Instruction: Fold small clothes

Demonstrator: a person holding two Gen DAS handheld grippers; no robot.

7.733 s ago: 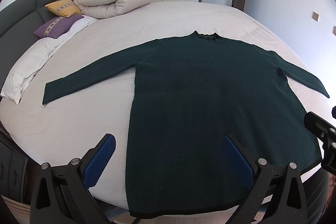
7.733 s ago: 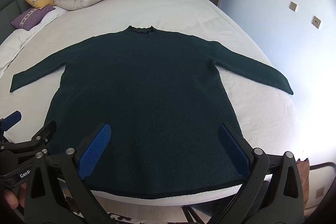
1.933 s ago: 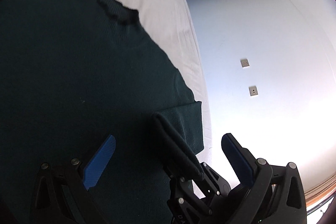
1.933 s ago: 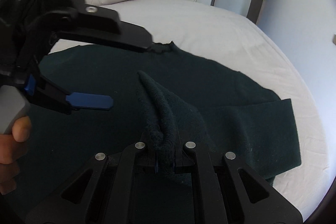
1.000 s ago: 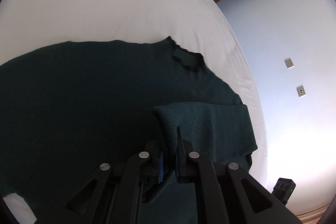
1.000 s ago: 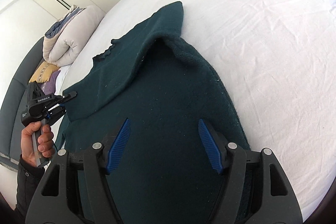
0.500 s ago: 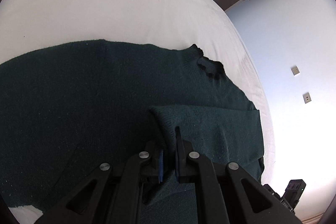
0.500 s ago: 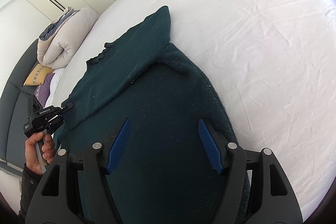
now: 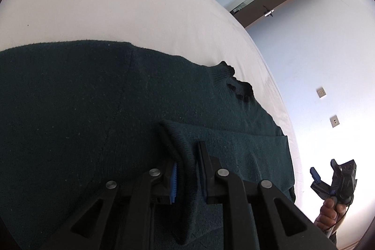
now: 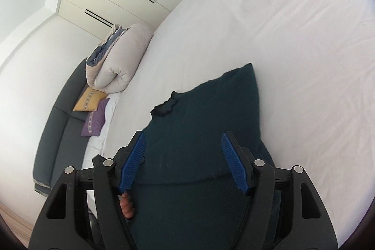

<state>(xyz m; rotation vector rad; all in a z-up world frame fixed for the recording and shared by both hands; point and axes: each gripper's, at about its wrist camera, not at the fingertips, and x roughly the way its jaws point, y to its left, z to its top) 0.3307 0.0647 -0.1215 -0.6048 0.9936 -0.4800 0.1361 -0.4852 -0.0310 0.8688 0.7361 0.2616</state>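
Sweater (image 9: 98,109) flat on bed (image 9: 117,6). Sleeve (image 9: 246,147) folded across its body, cuff at 6 o'clock between left gripper (image 9: 187,170) fingers. Right gripper (image 10: 185,163) over sweater. Duvet (image 10: 114,65) at 10 o'clock, pillows (image 10: 91,109) just below it.

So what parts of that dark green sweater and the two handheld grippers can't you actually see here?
- Dark green knitted sweater: its hem and far sleeve run off the left wrist view's left and bottom edges.
- Sleeve cuff: its pinched part is hidden between the shut left gripper fingers.
- Right gripper: open above the sweater; whether it touches the cloth is unclear.
- Folded beige duvet and two cushions: too small for their patterns to be read, right wrist view.
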